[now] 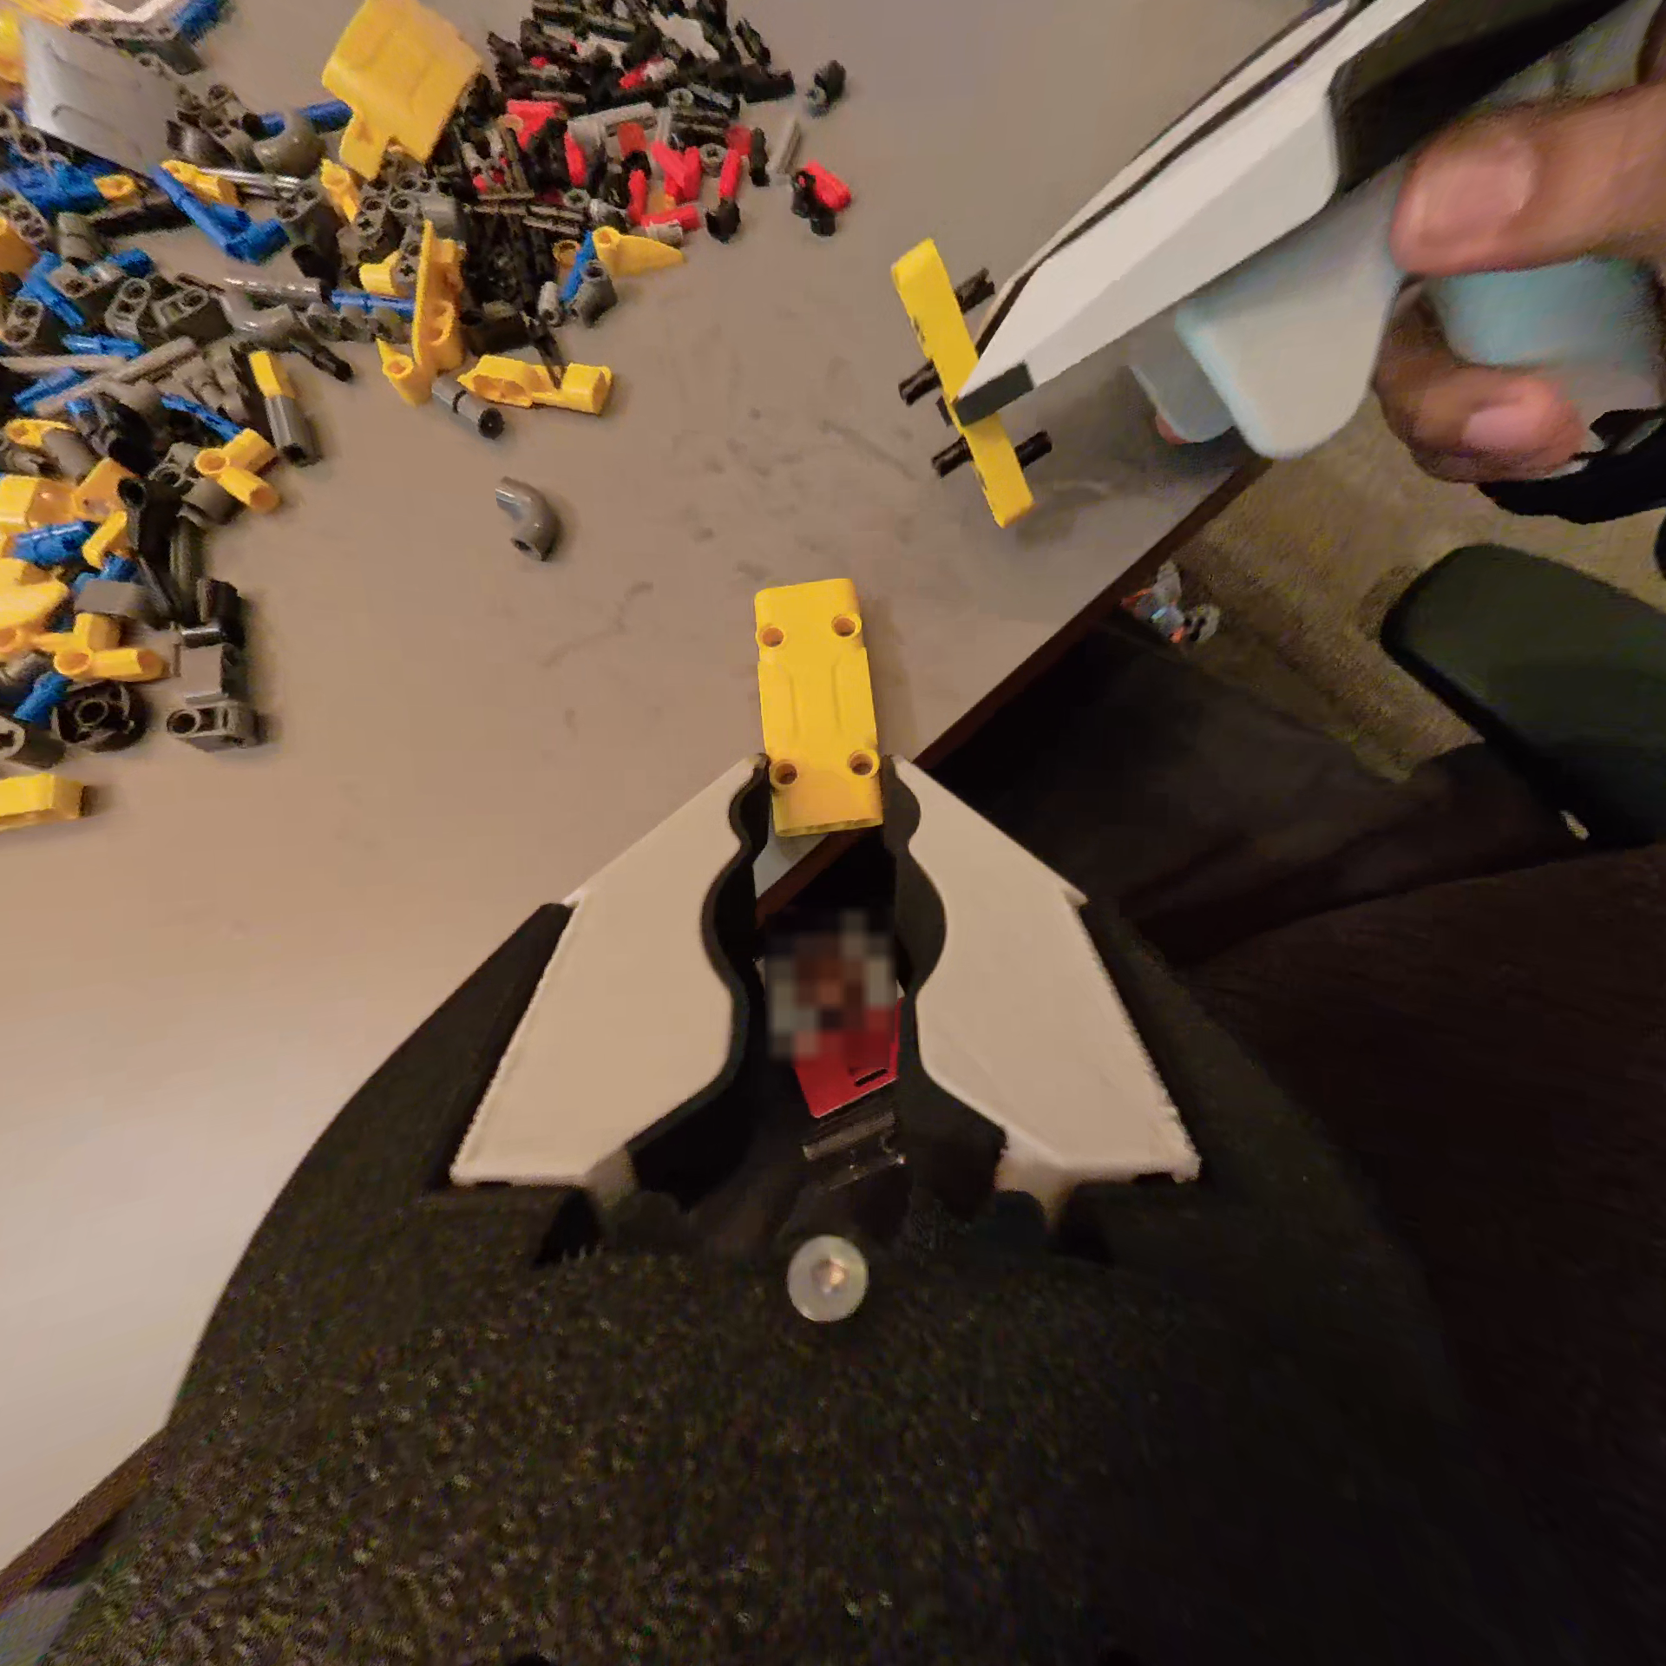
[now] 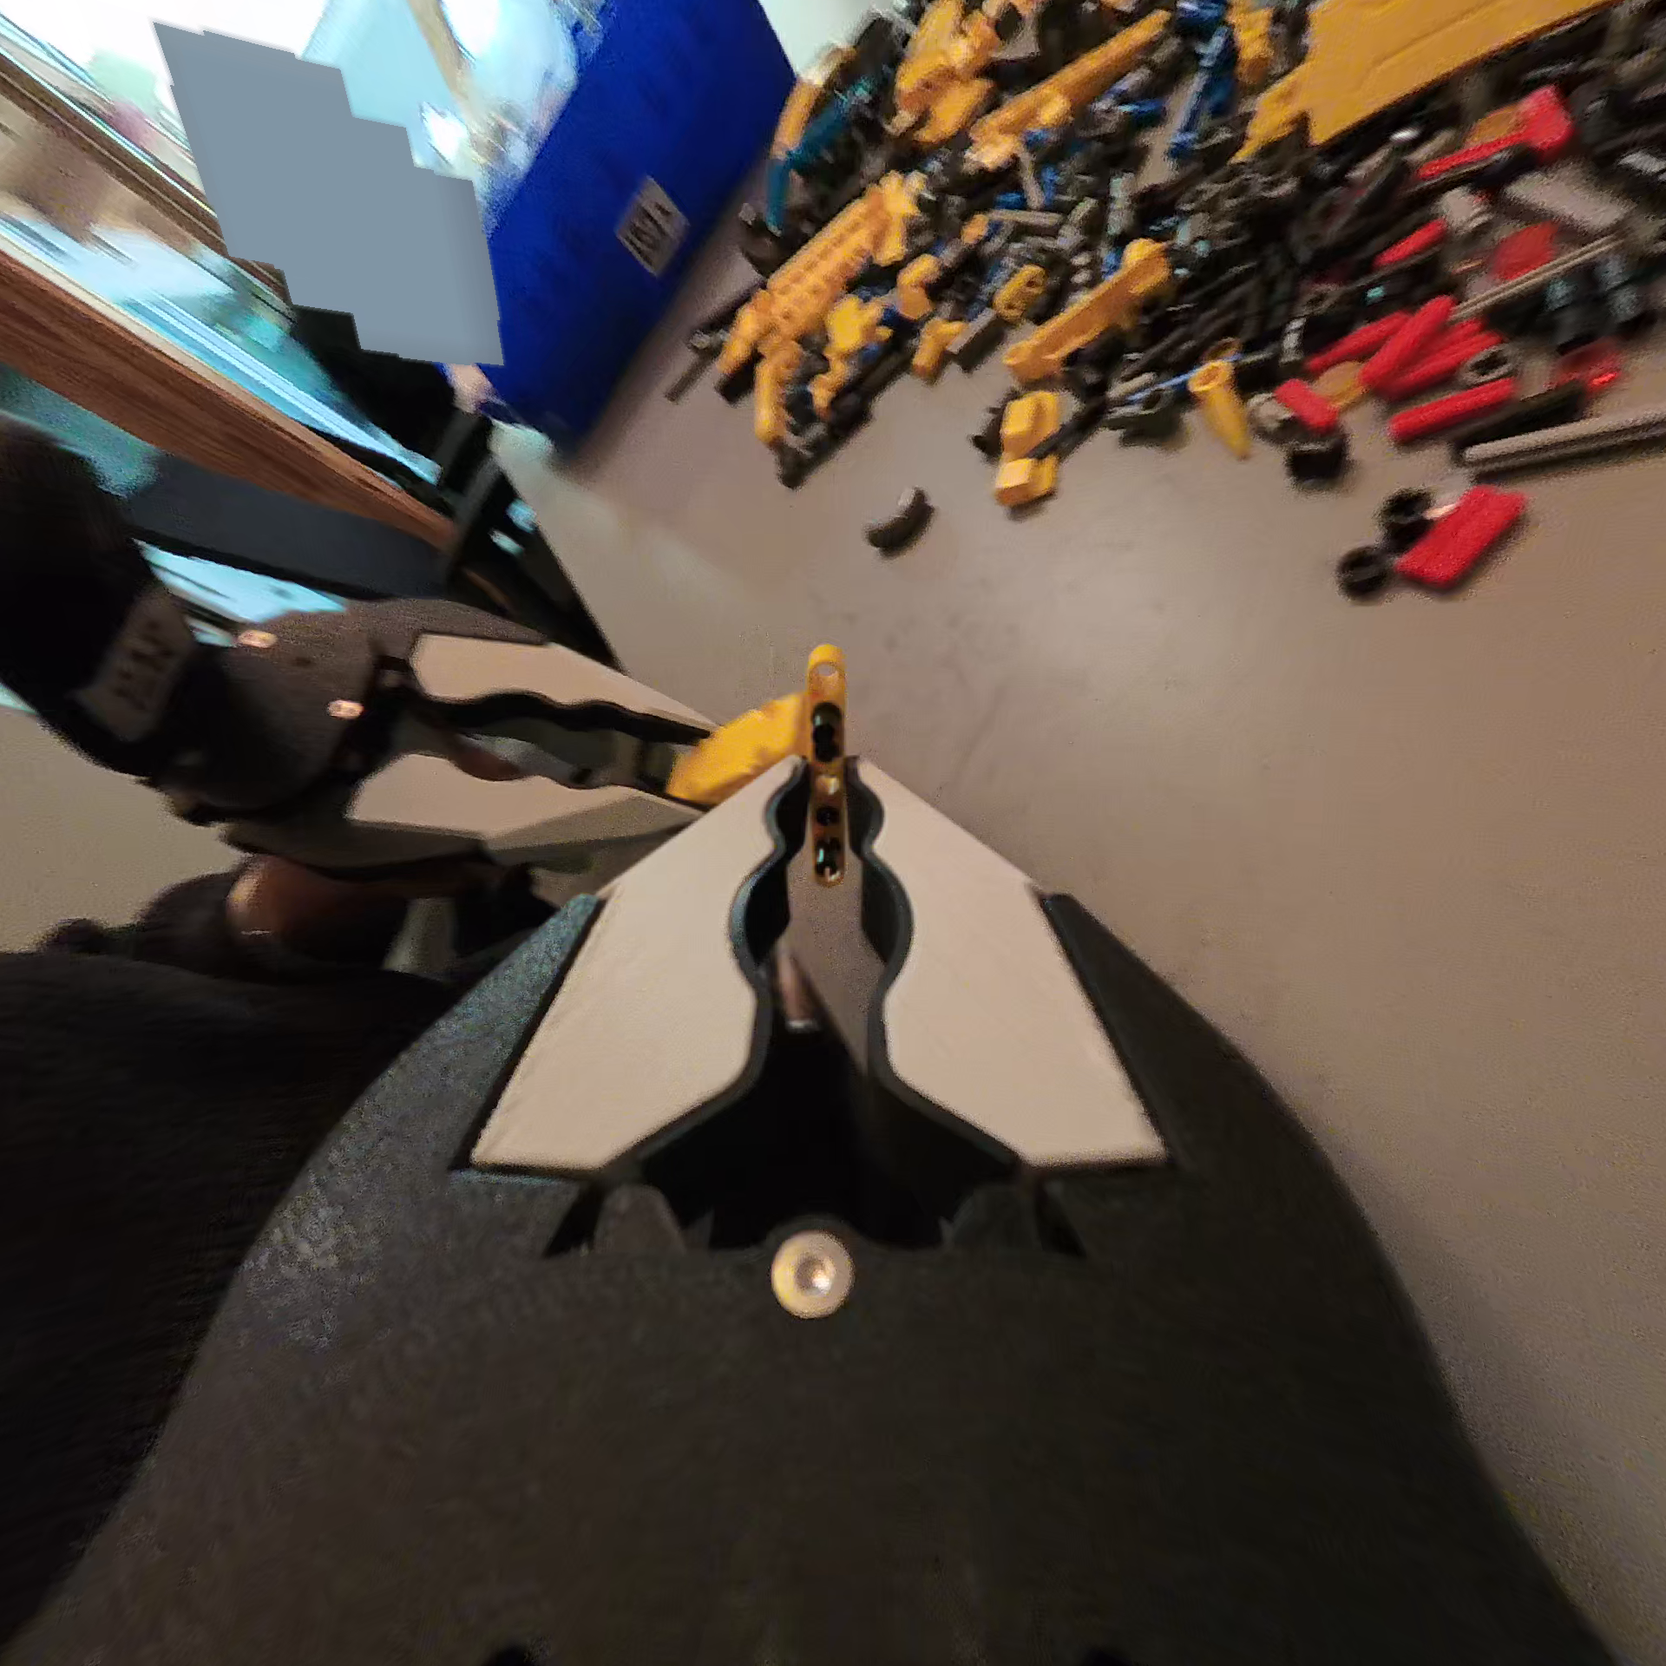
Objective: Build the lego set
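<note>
Two yellow pieces are held above the grey table (image 1: 451, 901), one in each gripper. Done well, bringing them together calls for keeping both grips firm and lining the black pins (image 1: 956, 451) with the panel's holes before any pressing; that is a judgement from how they are held.

Left gripper (image 1: 825, 793): jaws narrowly parted, clenched on the near end of the yellow panel (image 1: 816, 694), which juts forward over the table's edge.

Right gripper (image 2: 829, 802): jaws nearly closed, pinching the thin yellow beam (image 2: 827, 775) edge-on, its pins sticking out sideways. From the right wrist view, panel and beam sit just beside each other; whether they touch cannot be told.

Beyond both, farther across the table, lies the loose parts pile (image 1: 270, 270).
</note>
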